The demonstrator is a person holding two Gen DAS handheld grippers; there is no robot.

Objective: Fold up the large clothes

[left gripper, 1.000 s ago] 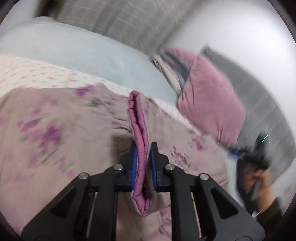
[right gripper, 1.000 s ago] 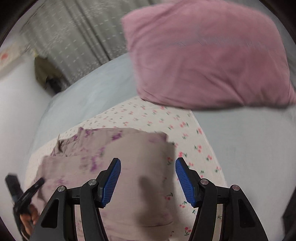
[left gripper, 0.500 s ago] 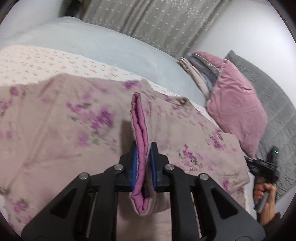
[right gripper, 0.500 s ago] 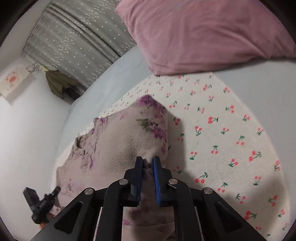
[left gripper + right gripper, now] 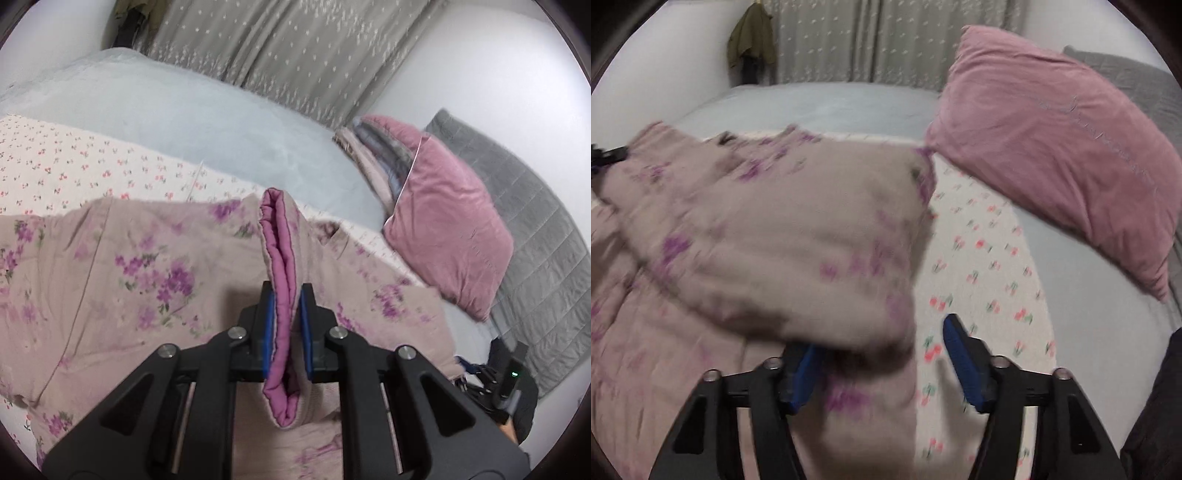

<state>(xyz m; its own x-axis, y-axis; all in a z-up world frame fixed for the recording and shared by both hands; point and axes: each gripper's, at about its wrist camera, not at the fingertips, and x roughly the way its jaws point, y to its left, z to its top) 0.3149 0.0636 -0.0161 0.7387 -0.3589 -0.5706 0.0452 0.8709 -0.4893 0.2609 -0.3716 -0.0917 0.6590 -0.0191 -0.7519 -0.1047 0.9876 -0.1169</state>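
A large beige garment with purple flowers [image 5: 122, 273] lies spread on the bed. My left gripper [image 5: 286, 325] is shut on a folded edge of it, whose pink lining [image 5: 279, 258] stands up between the pads. In the right wrist view the garment [image 5: 768, 236] is blurred, with a folded part lying over lower layers. My right gripper [image 5: 886, 365] is open, its jaws wide apart; the cloth drapes over its left fingertip [image 5: 803, 373]. The right fingertip [image 5: 964, 362] is over the cherry-print sheet [image 5: 990, 266].
A pink pillow [image 5: 1063, 155] lies to the right on the pale blue bedding [image 5: 184, 110], against a grey quilted headboard [image 5: 535, 236]. More folded clothes [image 5: 373, 155] lie behind the pillow. Grey curtains [image 5: 288, 48] hang at the back. My right gripper's body [image 5: 506, 384] shows at lower right.
My right gripper was shut on the garment half a second ago; now it is open and the cloth has dropped out of it. My left gripper keeps its hold.
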